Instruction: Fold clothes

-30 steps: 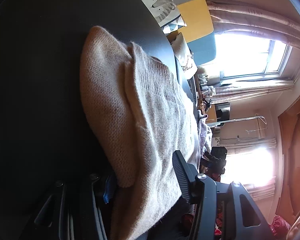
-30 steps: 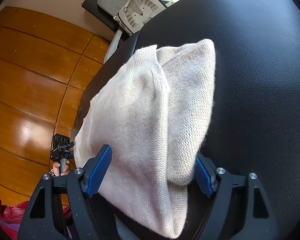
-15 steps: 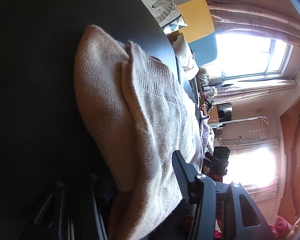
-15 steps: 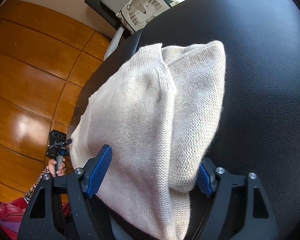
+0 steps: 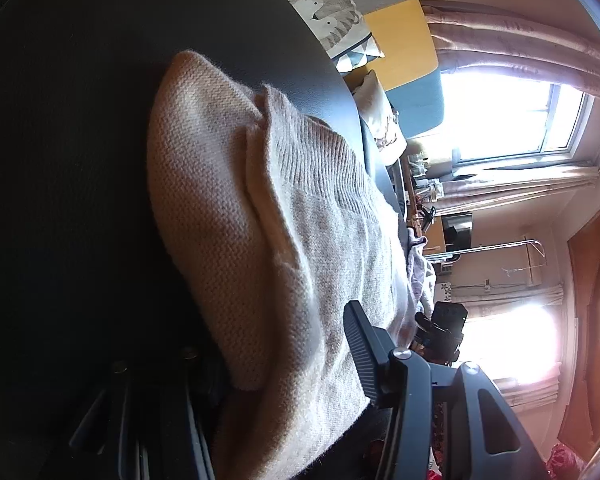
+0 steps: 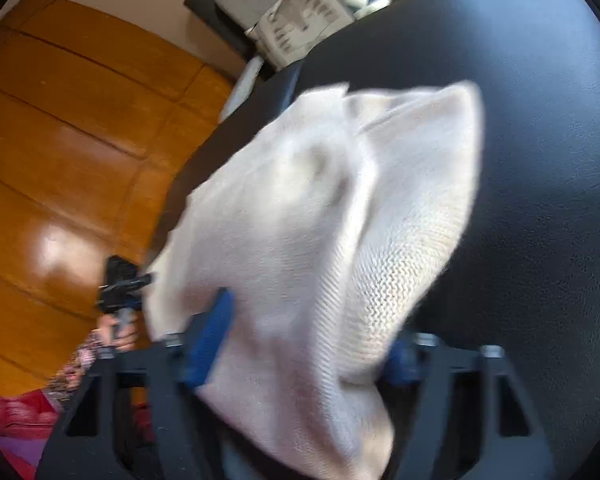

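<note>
A cream knitted sweater (image 5: 260, 232), folded into a thick bundle, lies on a black leather-like surface (image 5: 80, 140). In the left wrist view my left gripper (image 5: 284, 344) stands wide, its near fold between the fingers and the right finger (image 5: 364, 344) resting over the cloth. In the blurred right wrist view the sweater (image 6: 340, 220) fills the gap of my right gripper (image 6: 308, 328). Its jaws are closing, and the blue pads (image 6: 214, 332) touch the bunched knit on both sides. The right pad is half hidden by cloth.
The black surface (image 6: 540, 160) stretches away to the right of the sweater. A tiger-print cushion (image 5: 328, 8) and a yellow and blue sofa (image 5: 404, 32) lie beyond it. Wooden floor (image 6: 60, 140) is on the left, where a hand (image 6: 120, 332) holds the other gripper.
The right gripper's jaws have come closer together around the sweater, which has bunched and risen a little. The left gripper has stayed where it was.
</note>
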{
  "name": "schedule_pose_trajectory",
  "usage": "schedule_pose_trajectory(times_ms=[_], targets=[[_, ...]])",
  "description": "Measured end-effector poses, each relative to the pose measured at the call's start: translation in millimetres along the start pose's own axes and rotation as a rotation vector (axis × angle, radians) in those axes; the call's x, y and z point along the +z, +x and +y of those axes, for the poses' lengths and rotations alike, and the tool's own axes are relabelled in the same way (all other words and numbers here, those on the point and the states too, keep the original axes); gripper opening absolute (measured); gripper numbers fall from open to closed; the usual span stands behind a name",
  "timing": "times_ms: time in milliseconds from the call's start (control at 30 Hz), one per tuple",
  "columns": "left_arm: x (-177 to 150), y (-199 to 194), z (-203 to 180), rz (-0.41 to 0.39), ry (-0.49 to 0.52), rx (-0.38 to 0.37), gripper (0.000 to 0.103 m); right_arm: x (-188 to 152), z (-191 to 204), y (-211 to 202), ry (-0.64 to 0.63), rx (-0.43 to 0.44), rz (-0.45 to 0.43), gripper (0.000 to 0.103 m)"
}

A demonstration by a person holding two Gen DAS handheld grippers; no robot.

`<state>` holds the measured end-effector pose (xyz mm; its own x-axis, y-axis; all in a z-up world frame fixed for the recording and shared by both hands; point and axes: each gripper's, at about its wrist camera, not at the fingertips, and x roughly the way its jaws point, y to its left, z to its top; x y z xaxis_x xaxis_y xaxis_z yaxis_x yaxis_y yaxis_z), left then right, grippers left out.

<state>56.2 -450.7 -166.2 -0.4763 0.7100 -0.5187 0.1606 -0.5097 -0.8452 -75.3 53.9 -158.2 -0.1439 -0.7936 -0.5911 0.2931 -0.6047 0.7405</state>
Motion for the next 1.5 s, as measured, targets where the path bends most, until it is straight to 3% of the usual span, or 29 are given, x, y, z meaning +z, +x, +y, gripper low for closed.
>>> schedule_pose_trajectory(times_ms=[200, 333, 467, 833, 967, 1200, 1333, 1500], targets=[[-3, 1, -2, -0.008, 0.017, 0.024, 0.049, 0, -10, 2, 0.050, -0.001, -0.013, 0.028], [-3, 2, -2, -0.007, 0.015, 0.042, 0.044, 0, -12, 2, 0.066, 0.012, -0.021, 0.027], [-5, 3, 0, -0.022, 0.004, 0.091, 0.025, 3, -10, 3, 0.068, 0.010, -0.018, 0.027], [-11, 5, -2, -0.061, 0.031, 0.135, 0.020, 5, -8, 4, 0.081, -0.008, -0.028, 0.024], [-12, 7, -6, -0.082, 0.046, 0.155, 0.018, 4, -3, 5, 0.117, -0.059, -0.054, 0.022], [-18, 9, -25, -0.124, 0.098, 0.254, 0.017, 1, 30, 7, 0.098, -0.242, -0.134, 0.021], [-21, 10, -35, -0.120, 0.104, 0.232, 0.017, 0, 27, -3, 0.158, -0.174, -0.195, 0.021], [-26, -2, -56, -0.174, 0.135, 0.192, 0.017, 5, 29, -20, 0.209, -0.088, -0.264, 0.021]])
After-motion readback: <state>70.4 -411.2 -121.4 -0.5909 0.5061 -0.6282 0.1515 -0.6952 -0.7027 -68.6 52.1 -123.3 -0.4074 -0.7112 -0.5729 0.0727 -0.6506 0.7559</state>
